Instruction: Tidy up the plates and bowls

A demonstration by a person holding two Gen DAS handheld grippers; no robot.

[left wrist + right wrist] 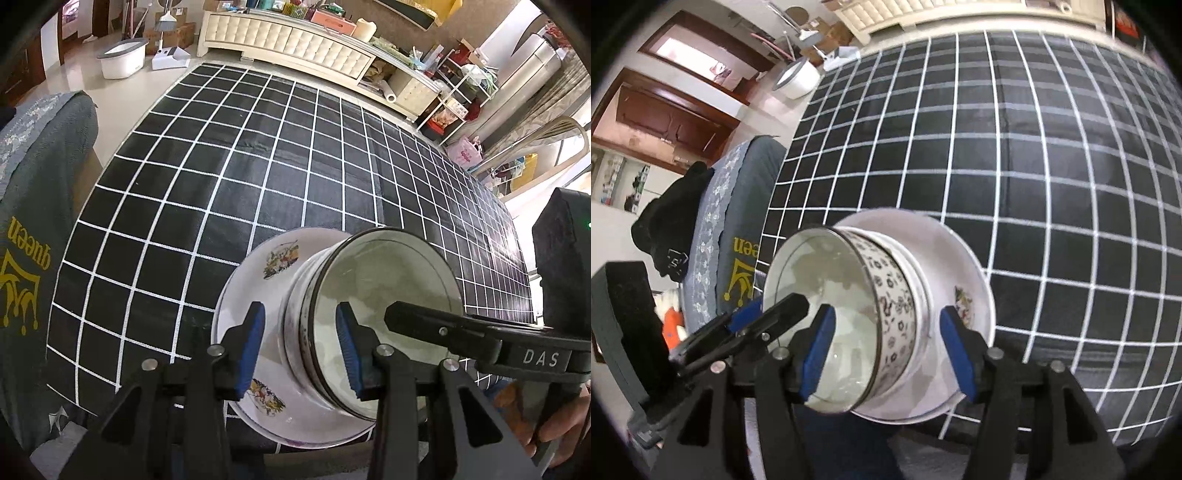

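A white plate (pixel 258 295) with flower prints lies near the front edge of the black grid-patterned table (pixel 258 166). Stacked white bowls (pixel 388 295) with a dark rim and patterned sides sit on it. My left gripper (pixel 301 350) is open, its blue pads either side of the bowls' near rim. My right gripper (pixel 890 350) is open too, its pads straddling the bowl stack (pixel 886 306) on the plate (pixel 953 266). The right gripper's black arm (pixel 480 339) reaches in from the right in the left wrist view; the left gripper (pixel 750 321) shows at the left in the right wrist view.
A chair draped in grey cloth with yellow print (pixel 33 258) stands at the table's left side. A cream tufted cabinet (pixel 295 40) and a white tub (pixel 122 59) stand on the floor beyond the table. Cluttered shelves (pixel 461 96) are at the far right.
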